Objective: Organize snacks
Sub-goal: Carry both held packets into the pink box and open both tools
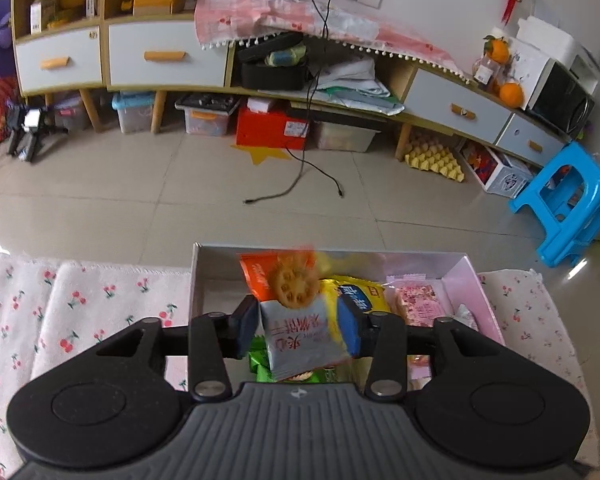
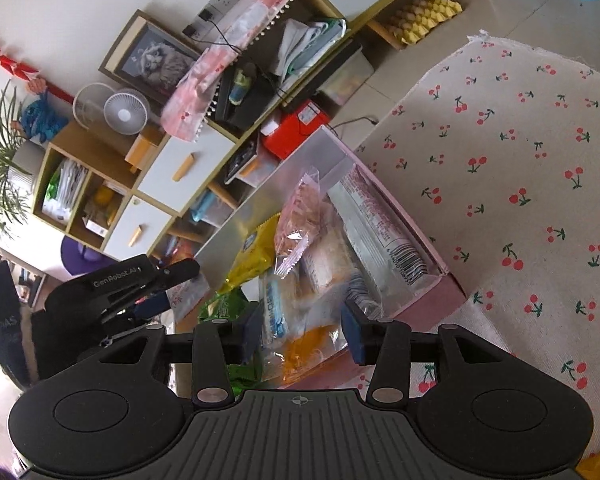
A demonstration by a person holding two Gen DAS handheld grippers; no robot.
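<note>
A pink box [image 1: 473, 280] with a silver inside stands on a cherry-print cloth [image 1: 100, 300] and holds several snack packets. Over it hangs my left gripper [image 1: 300, 330], open, with a silver-and-orange cracker packet [image 1: 300, 320] loose between its blue pads; the packet's top is blurred. A yellow packet [image 1: 364, 292] and a pink one [image 1: 416, 300] lie behind it. My right gripper [image 2: 302, 334] is open over the box's [image 2: 428, 300] near end, with a clear packet [image 2: 296, 340] holding orange contents between its fingers, which do not press on it. The left gripper [image 2: 168, 288] shows at the left, in a black-gloved hand.
Beyond the cloth's far edge is tiled floor with a loose black cable [image 1: 300, 184] and a blue stool [image 1: 564, 200]. A low cabinet [image 1: 164, 56] with drawers lines the wall, and storage boxes and a red box [image 1: 272, 128] sit under it. More cherry cloth [image 2: 520, 160] lies right of the box.
</note>
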